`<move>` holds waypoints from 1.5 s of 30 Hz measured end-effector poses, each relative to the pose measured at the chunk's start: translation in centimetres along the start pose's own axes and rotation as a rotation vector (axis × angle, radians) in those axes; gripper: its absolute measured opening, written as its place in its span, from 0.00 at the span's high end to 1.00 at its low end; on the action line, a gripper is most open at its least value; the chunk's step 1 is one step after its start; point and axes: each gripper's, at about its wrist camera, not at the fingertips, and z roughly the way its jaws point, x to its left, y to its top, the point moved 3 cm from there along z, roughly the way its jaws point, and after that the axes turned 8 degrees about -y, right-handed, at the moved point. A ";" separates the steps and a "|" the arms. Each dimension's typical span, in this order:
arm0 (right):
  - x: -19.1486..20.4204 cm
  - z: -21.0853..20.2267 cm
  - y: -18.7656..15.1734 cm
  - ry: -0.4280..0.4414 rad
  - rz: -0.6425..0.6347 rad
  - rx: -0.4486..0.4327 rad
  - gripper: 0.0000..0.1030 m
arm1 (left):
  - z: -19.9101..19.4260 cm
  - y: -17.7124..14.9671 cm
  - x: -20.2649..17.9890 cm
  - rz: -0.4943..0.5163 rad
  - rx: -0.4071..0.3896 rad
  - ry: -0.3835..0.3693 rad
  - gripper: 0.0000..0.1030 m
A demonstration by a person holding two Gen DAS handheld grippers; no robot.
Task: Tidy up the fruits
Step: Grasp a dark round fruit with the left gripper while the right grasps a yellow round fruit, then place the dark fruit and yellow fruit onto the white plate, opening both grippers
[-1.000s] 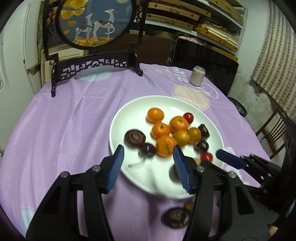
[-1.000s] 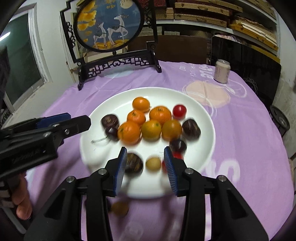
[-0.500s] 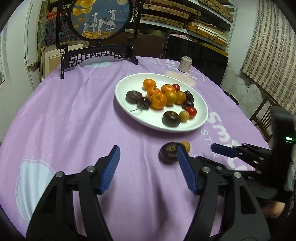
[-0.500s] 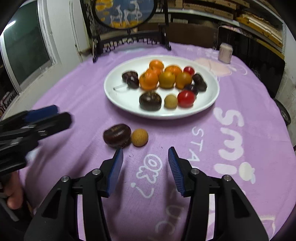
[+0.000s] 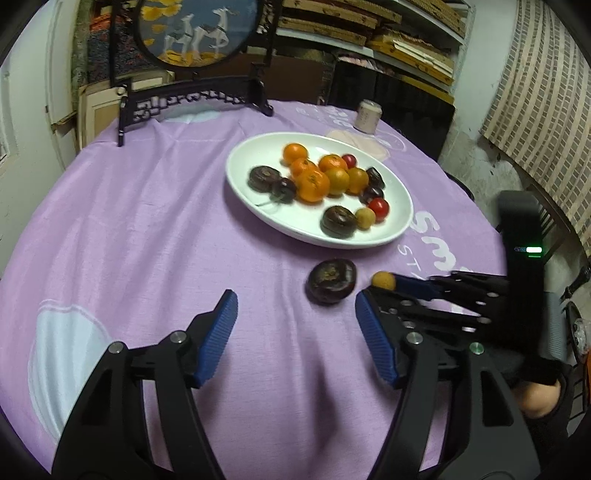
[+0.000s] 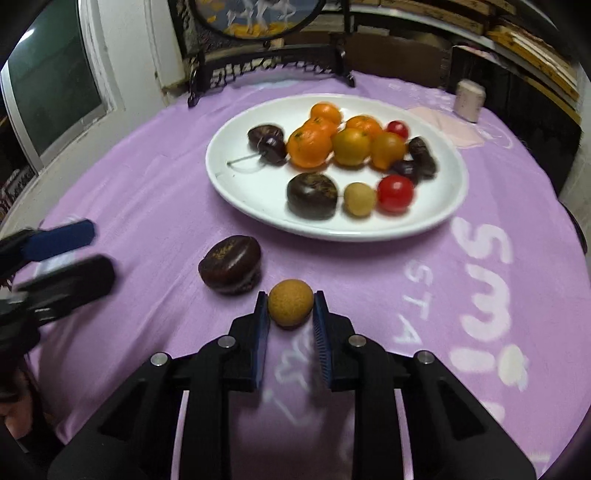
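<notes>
A white plate (image 5: pixel 251 206) (image 6: pixel 229 184) holds several oranges, dark fruits, red tomatoes and a tan round fruit. On the purple cloth in front of it lie a dark brown fruit (image 5: pixel 331 281) (image 6: pixel 231 269) and a small tan round fruit (image 5: pixel 383 280) (image 6: pixel 290 302). My right gripper (image 6: pixel 290 308) has its jaws closed around the small tan fruit, pads touching both sides; it also shows in the left wrist view (image 5: pixel 402 286). My left gripper (image 5: pixel 295 332) is open and empty, just short of the dark brown fruit; it shows at the left in the right wrist view (image 6: pixel 70 254).
A black carved stand with a round deer picture (image 5: pixel 195 33) stands at the table's far side. A small can (image 5: pixel 366 116) (image 6: pixel 469 99) stands at the far right. A chair (image 5: pixel 546 221) is beyond the table's right edge.
Both grippers pulled back from over the plate to the near cloth. The right gripper moved onto the small tan fruit and closed its jaws around it. The left gripper stayed open.
</notes>
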 end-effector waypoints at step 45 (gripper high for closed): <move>-1.7 -8.0 -3.1 0.058 0.063 -0.115 0.76 | 2.2 -1.2 -4.1 0.081 0.082 0.039 0.61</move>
